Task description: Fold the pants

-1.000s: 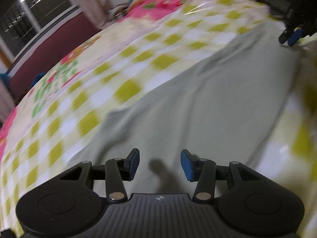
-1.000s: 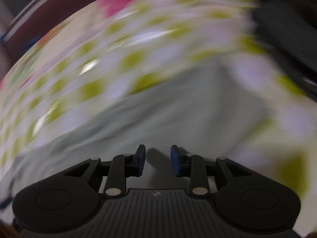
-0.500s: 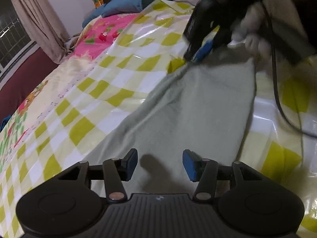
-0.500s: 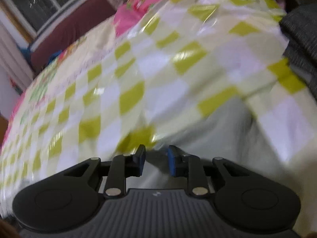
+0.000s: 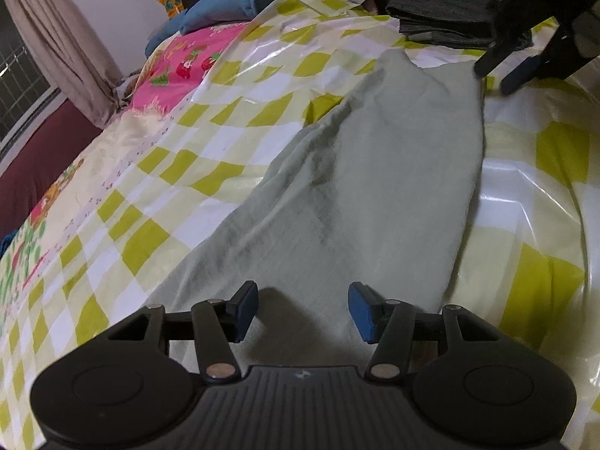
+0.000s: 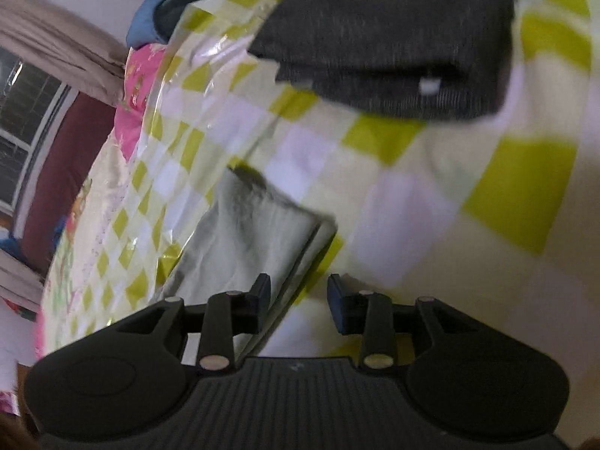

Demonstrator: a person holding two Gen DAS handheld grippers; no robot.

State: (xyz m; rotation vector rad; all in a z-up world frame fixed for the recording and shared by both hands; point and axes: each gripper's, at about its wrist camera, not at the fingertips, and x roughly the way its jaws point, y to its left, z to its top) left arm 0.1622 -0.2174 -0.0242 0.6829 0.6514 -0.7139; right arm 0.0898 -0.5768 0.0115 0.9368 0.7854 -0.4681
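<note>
Releasing: right hand-held gripper (image 6: 298, 300) now spread, off the pants (image 5: 367, 187) far corner it pinched half a second ago | left hand-held gripper (image 5: 303, 309) spread over near end | pants doubled lengthwise on bed (image 5: 210, 150), probably; blurred | cross-fold next

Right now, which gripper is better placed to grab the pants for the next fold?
Left, probably. The left gripper hangs open directly over the pale green pants. The right gripper, also open, sits at their far edge, mostly over the checkered sheet.
</note>
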